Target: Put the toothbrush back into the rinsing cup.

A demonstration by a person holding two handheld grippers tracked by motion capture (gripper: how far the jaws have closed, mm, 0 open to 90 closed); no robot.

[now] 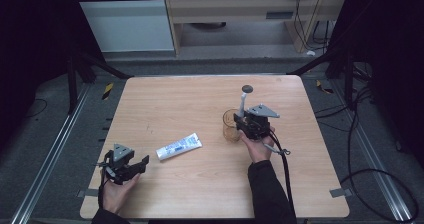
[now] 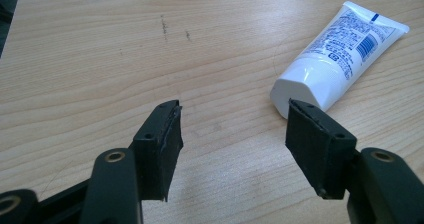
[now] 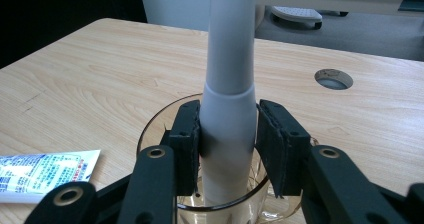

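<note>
The grey toothbrush handle stands upright in the clear glass cup, its lower end inside the cup, right of the middle of the worktop. Your right tool straddles the handle just above the cup's rim: the left pad touches it, while the right pad shows a thin gap, so the jaws stand loosely around it rather than clamped. In the high view the toothbrush rises past that tool. The white tube lies flat to the cup's left, well apart from it. Your left tool rests near the front left corner, jaws wide apart and empty, the tube's cap end just beyond one jaw.
</note>
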